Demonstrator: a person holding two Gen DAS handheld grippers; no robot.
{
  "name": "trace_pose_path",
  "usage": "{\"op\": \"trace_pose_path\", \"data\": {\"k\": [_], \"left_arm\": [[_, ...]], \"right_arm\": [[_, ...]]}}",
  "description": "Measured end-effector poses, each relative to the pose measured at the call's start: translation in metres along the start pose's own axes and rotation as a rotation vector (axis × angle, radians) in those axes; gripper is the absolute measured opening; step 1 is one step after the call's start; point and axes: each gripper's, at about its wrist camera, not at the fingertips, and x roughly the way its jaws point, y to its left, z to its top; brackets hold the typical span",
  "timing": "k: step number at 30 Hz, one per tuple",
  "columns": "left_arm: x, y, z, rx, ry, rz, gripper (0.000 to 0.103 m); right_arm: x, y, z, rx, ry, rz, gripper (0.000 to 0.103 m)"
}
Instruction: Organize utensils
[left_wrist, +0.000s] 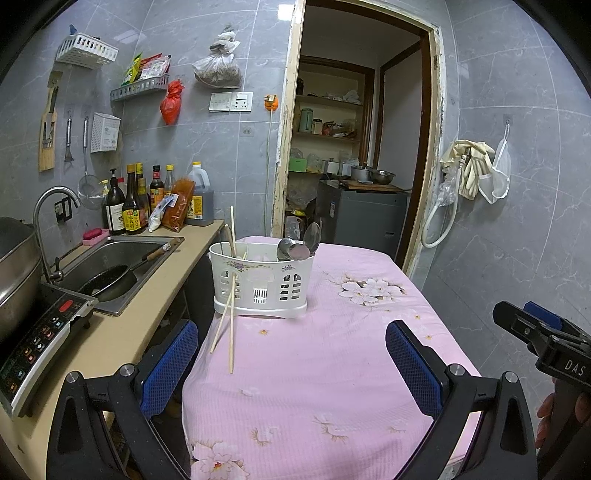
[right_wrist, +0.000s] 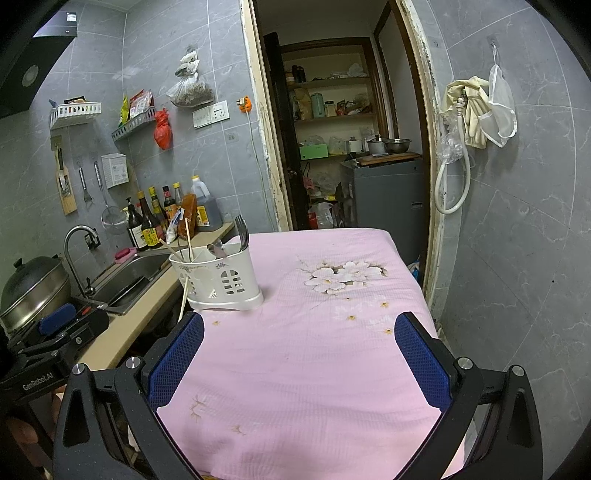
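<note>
Chopsticks (left_wrist: 229, 325) against caddy (left_wrist: 262, 284), ahead of spread left fingers (left_wrist: 170, 365)

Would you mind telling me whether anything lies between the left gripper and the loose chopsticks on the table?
Nothing visible does. The left gripper is open, and only bare pink tablecloth separates it from the chopsticks leaning against the white caddy.

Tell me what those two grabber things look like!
The left gripper and right gripper match: black plastic arms with silver bolts and blue mesh-textured pads. White lettering marks each body. A bit of bare hand shows; no cables or sleeves visible.
</note>
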Motion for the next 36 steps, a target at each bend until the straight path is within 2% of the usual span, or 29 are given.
{"op": "trace_pose_path", "data": {"k": [36], "left_arm": [[0.0070, 0.0007, 0.0056, -0.005, 0.018, 0.013, 0.102]], "right_arm": [[0.0014, -0.0008, -0.0025, 0.006, 0.008, -0.001, 0.101]]}}
